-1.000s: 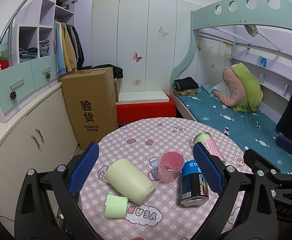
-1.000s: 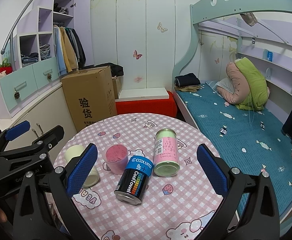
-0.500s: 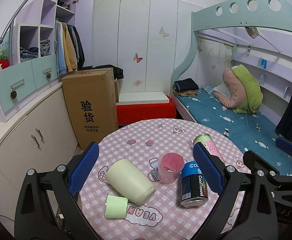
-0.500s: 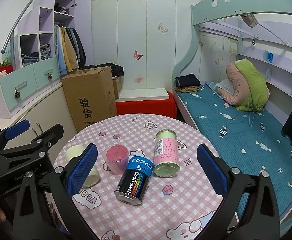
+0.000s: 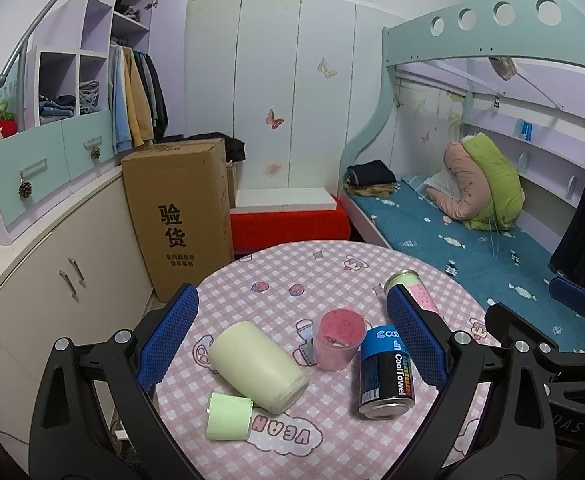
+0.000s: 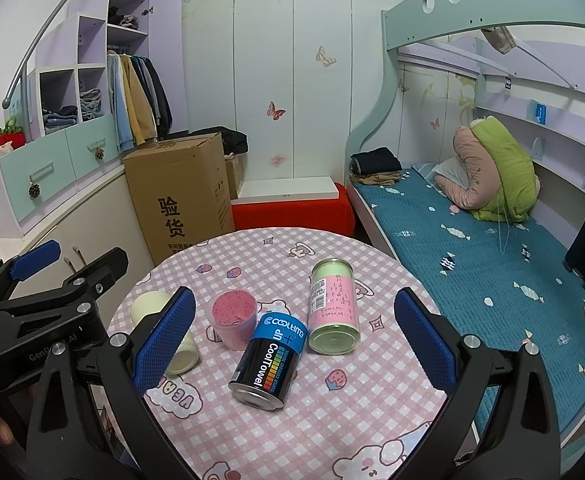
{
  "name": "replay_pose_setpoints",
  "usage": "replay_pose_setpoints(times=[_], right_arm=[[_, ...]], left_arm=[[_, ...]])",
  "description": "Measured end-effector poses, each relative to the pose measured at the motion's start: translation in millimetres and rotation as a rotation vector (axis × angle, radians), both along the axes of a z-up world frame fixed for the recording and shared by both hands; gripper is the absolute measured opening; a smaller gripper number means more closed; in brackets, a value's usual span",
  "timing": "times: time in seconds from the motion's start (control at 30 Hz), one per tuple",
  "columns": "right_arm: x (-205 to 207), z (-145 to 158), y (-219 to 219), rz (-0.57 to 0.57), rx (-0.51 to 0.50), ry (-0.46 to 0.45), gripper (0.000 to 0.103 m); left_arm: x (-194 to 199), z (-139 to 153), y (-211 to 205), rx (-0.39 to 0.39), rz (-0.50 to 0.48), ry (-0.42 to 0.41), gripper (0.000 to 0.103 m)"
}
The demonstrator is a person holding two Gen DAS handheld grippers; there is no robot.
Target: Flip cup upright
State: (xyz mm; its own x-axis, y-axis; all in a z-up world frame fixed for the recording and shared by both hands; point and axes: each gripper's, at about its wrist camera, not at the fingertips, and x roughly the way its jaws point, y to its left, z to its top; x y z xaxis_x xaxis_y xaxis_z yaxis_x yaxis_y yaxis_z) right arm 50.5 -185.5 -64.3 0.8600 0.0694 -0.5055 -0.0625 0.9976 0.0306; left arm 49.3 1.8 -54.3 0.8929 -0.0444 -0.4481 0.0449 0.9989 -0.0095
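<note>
A pale green cup (image 5: 257,365) lies on its side on the round pink checked table (image 5: 292,280), mouth toward me; it also shows partly behind a finger in the right wrist view (image 6: 150,304). A pink cup (image 5: 338,339) stands upright beside it (image 6: 232,323). My left gripper (image 5: 290,340) is open and empty, held above the near edge, with the green cup between its fingers. My right gripper (image 6: 294,338) is open and empty, above the cans.
A black and blue CoolTowel can (image 6: 270,356) and a pink and green can (image 6: 332,308) lie on the table. A small green roll (image 5: 229,416) lies by the green cup. A cardboard box (image 5: 180,216) stands left, a bed (image 5: 472,240) right.
</note>
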Motion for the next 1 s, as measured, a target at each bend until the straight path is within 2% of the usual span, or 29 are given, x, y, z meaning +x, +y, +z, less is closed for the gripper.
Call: replay_pose_setpoints(times=[1.0], right_arm=[[0.1, -2.4, -1.2, 0.001, 0.005, 0.004, 0.096]], left_arm=[[1.7, -0.5, -0.3, 0.023, 0.012, -0.001, 0.095]])
